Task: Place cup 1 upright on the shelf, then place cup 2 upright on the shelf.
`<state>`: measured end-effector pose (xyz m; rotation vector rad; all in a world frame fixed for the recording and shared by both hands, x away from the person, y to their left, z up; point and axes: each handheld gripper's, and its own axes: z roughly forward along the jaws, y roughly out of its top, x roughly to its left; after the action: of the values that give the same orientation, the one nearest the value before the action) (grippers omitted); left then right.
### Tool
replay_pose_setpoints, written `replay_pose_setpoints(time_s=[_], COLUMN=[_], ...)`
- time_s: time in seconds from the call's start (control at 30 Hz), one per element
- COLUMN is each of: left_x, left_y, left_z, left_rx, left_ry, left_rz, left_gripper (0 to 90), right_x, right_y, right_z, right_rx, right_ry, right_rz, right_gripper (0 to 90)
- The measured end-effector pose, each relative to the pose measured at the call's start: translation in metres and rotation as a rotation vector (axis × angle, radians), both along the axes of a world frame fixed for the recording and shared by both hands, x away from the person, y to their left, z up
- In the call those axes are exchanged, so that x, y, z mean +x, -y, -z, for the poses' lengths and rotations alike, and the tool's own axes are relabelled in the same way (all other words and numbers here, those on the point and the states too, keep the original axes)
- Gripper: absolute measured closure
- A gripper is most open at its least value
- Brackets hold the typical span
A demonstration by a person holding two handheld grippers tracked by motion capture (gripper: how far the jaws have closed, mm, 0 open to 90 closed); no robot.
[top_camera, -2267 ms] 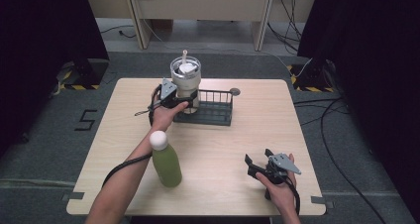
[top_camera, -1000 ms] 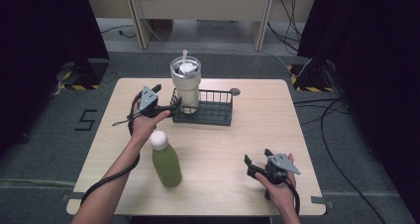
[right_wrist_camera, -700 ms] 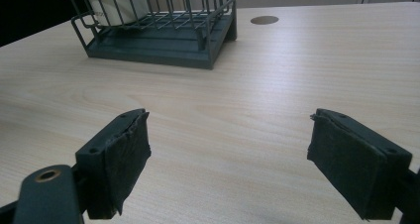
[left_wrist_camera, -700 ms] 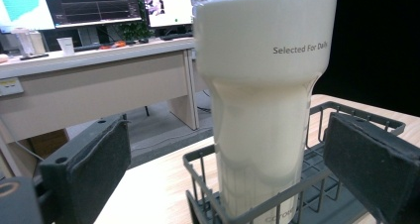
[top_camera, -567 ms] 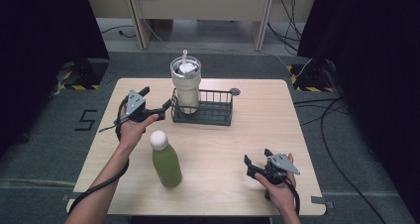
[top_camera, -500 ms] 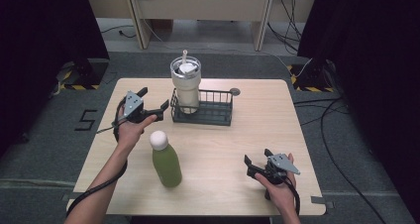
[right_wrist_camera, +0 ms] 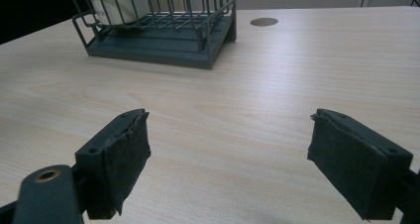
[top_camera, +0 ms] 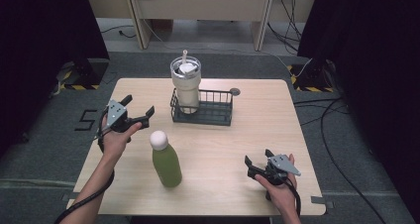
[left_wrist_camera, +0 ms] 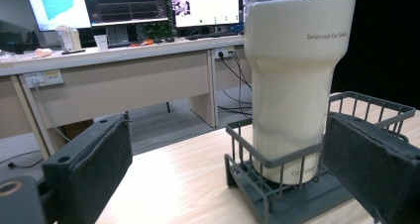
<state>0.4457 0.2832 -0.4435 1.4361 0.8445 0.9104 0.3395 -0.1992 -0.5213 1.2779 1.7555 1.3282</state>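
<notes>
High view: smooth cream tumbler (top_camera: 186, 85) standing upright in a dark wire basket (top_camera: 202, 107).
Left claw (top_camera: 137, 110) spread, empty, left of it; right claw (top_camera: 256, 161) (foam-padded) spread over pale woodgrain desk (top_camera: 257, 130).

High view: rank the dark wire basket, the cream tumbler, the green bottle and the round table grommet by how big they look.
1. Dark wire basket, the widest.
2. Cream tumbler with clear lid and green bottle with white cap: these look alike, so no ranking.
3. Round grey table grommet, smallest.

tumbler (left_wrist_camera: 297, 85) top cut off by my left gripper view's edge | basket (right_wrist_camera: 158, 33) top cropped in my right gripper view
</notes>
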Motion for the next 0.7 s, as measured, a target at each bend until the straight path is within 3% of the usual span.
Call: replay_pose_setpoints(time_s=[0.27, 0.5, 0.7], left_x=[-0.007, -0.015, -0.027], left_y=[-0.007, -0.015, -0.023], left_z=[0.005, 0.011, 0.016], left_rx=[-0.013, -0.008, -0.020], left_ry=[-0.006, -0.016, -0.028], left_rz=[-0.015, -0.032, -0.051], left_gripper=[4.7, 4.7, 4.8], right_x=[-0.001, -0.004, -0.014], right_y=[-0.001, -0.005, -0.015], right_z=[0.000, -0.007, -0.021], right_rx=[-0.011, -0.008, 0.002], right_ry=[0.008, 0.035, 0.074], right_rz=[-0.006, -0.057, -0.141], right_gripper=[16.2, 16.5, 15.4])
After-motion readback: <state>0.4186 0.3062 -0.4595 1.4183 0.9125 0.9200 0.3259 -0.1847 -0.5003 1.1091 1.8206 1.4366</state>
